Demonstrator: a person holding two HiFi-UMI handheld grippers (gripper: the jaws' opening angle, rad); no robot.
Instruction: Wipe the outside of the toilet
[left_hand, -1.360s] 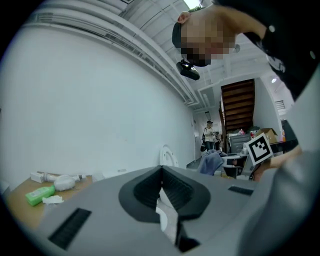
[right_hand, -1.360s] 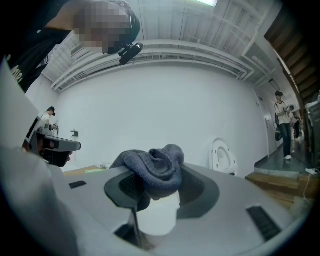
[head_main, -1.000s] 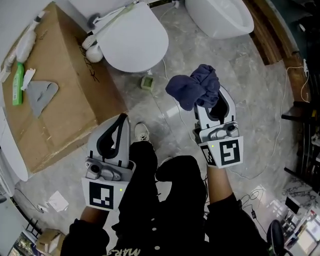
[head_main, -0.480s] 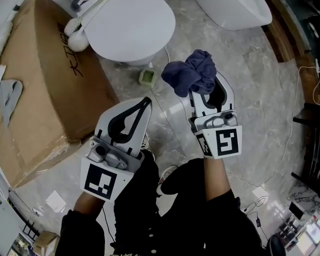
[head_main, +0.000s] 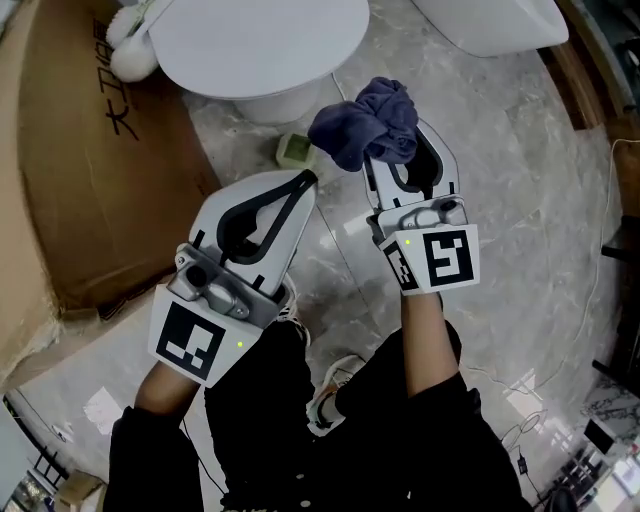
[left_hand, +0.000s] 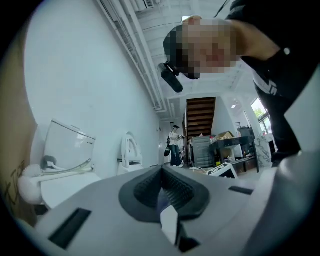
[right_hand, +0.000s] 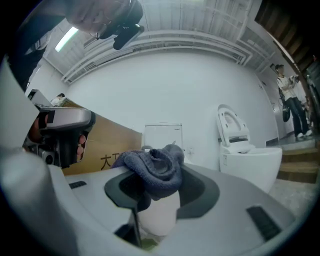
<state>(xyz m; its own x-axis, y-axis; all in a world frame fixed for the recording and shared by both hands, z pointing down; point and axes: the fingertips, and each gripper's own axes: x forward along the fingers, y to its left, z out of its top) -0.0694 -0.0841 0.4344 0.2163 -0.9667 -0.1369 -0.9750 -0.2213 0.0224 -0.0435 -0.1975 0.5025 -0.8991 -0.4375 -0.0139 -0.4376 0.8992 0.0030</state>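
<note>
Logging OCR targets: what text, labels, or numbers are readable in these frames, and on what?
"大" then a second character, perhaps "卫": printed on the cardboard box.
Small label on the toilet tank: too small to read.
Nothing else legible.

- The toilet (head_main: 255, 40) is seen as white and glossy, with its oval lid shut flat over the bowl. It stands upright on the grey marbled floor (head_main: 520, 170).
- The cloth (head_main: 365, 120) is dark blue-grey and crumpled into a bunch. It is pinched between the jaws of the right claw (head_main: 398, 162), with its bulk piled past the tips. It is held in the air near the front of the bowl.
</note>
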